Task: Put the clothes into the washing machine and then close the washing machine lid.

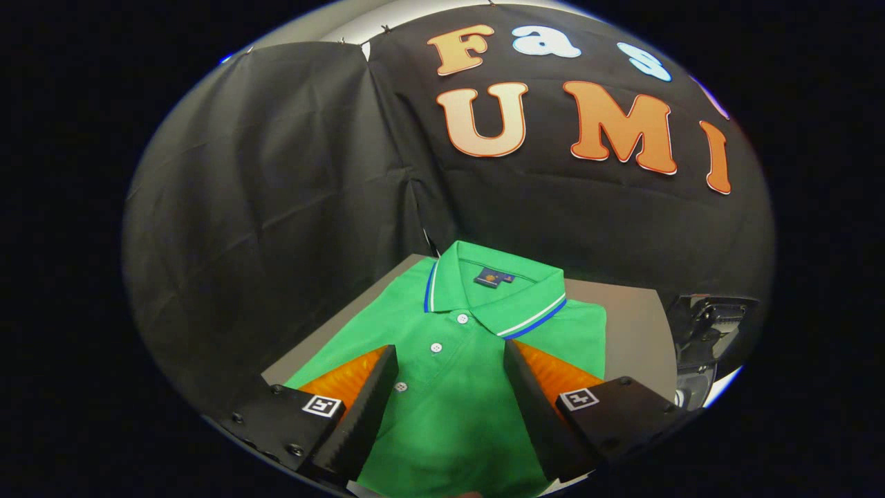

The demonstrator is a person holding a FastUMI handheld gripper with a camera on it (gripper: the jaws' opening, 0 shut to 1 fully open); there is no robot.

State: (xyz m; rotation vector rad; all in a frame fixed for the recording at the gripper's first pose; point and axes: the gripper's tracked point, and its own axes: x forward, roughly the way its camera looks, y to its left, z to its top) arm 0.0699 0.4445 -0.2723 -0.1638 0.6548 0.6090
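Note:
A folded green polo shirt (456,387) with a blue-and-white striped collar and white buttons lies flat on a grey table (636,325). My gripper (451,354) hovers over the shirt's chest, its fingers spread wide apart on either side of the button placket. Nothing is pinched between them. The collar lies just beyond the fingertips. A dark machine part (709,332) with a pale rim shows beyond the table's right side; I cannot tell what it is.
Black cloth walls close in behind and to the left of the table. A strip of bare grey tabletop runs to the right of the shirt, up to the table's far edge.

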